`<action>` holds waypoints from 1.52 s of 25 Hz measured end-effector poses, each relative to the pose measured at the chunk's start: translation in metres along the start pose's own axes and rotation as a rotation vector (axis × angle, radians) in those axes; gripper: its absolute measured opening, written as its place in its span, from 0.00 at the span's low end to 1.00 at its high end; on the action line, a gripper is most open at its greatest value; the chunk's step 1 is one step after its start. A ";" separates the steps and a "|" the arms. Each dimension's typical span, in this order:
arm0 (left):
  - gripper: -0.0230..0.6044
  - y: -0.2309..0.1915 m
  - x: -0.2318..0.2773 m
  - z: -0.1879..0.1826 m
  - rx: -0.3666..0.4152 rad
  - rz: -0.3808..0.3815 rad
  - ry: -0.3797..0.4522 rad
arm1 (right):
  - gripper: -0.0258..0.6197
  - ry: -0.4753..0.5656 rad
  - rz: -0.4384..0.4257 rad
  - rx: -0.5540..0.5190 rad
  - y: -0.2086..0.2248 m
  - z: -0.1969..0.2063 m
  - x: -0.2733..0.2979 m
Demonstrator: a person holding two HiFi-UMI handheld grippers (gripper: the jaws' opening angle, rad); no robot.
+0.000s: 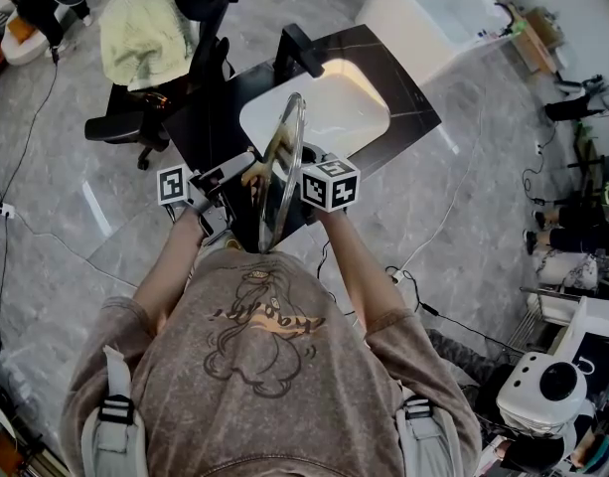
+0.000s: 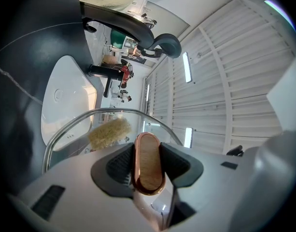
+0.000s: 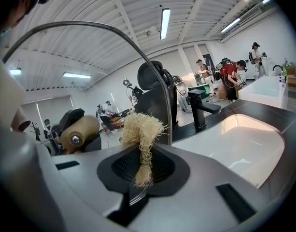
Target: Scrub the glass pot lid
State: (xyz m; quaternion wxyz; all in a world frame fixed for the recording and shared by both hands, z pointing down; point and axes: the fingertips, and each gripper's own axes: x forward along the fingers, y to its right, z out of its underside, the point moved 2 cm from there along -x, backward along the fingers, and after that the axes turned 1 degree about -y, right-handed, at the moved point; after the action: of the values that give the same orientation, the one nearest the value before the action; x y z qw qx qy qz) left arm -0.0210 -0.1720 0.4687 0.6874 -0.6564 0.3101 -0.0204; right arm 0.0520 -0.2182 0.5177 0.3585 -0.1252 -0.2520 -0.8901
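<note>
I hold the glass pot lid point(image 1: 286, 163) upright, edge-on, above the white sink point(image 1: 344, 107). My left gripper point(image 2: 148, 166) is shut on the lid's wooden, copper-rimmed knob point(image 2: 148, 159), and the lid's steel rim point(image 2: 109, 112) arcs in front of it. My right gripper point(image 3: 144, 166) is shut on a pale fibrous scrubber point(image 3: 140, 129), whose tuft lies against the glass beside the rim point(image 3: 138, 47). Through the glass the right gripper view shows the knob point(image 3: 80, 132), and the left gripper view shows the scrubber point(image 2: 109, 132). In the head view the left gripper point(image 1: 239, 182) and right gripper point(image 1: 306, 179) flank the lid.
A black faucet point(image 1: 296, 50) stands at the sink's far edge on a dark counter point(image 1: 408, 97). A black office chair with a pale towel point(image 1: 145, 30) is at the left. A white tub point(image 1: 433, 8) stands beyond, and cables run over the grey floor point(image 1: 453, 217).
</note>
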 end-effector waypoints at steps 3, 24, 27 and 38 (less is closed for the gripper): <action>0.33 -0.001 -0.001 -0.001 0.000 -0.003 0.004 | 0.10 -0.021 -0.008 0.008 -0.004 0.010 0.001; 0.33 -0.011 -0.005 -0.005 0.006 -0.041 0.020 | 0.10 -0.118 -0.164 0.037 -0.053 0.062 -0.018; 0.33 -0.012 -0.005 -0.004 0.002 -0.044 0.017 | 0.10 -0.108 -0.180 0.052 -0.059 0.059 -0.024; 0.33 -0.018 -0.008 -0.005 0.015 -0.064 0.007 | 0.10 -0.062 -0.244 0.064 -0.080 0.044 -0.047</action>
State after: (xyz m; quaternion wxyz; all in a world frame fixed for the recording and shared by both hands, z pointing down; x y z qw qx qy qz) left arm -0.0228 -0.1757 0.4885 0.6902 -0.6608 0.2911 -0.0472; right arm 0.0310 -0.1183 0.5076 0.2432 -0.1097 -0.3048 -0.9143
